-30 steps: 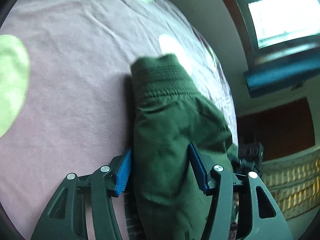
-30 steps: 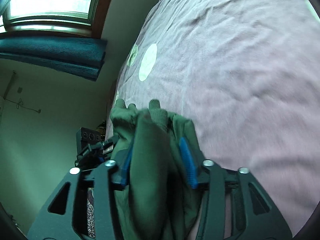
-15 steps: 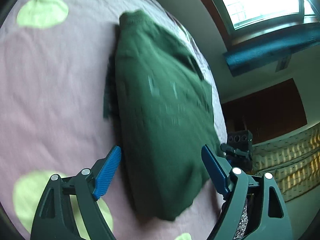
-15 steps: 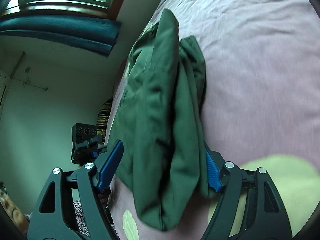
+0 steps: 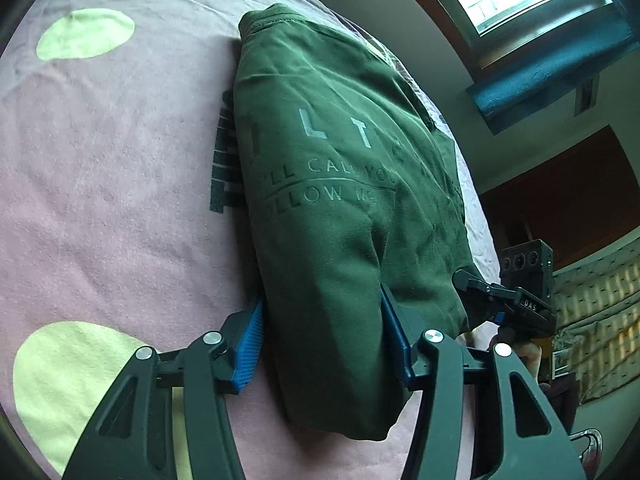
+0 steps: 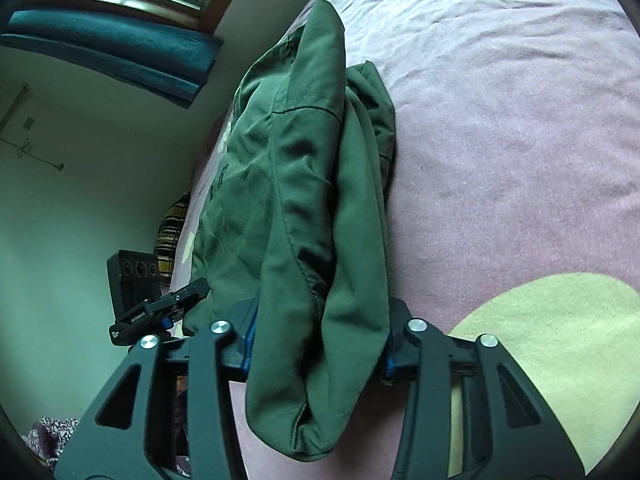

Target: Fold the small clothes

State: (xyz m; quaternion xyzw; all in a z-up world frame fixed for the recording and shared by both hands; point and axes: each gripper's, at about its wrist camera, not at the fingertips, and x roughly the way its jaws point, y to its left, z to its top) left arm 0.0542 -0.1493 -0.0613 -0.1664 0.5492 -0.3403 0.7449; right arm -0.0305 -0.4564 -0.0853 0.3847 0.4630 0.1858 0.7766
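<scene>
A dark green sweatshirt with pale printed lettering lies folded on the pink bedspread. My left gripper is shut on the near edge of the sweatshirt, blue pads pressed on both sides of the fabric. In the right wrist view the same sweatshirt is bunched in thick folds, and my right gripper is shut on its near end. The right gripper also shows in the left wrist view, at the sweatshirt's right side.
The bedspread has pale green dots and a large one by my right gripper. A window with a teal blind is above. The bed's edge and a wall lie left in the right wrist view.
Both grippers have closed from wide open onto the near edge of the sweatshirt. One second ago the garment was held lifted and bunched; now it lies spread on the bed.
</scene>
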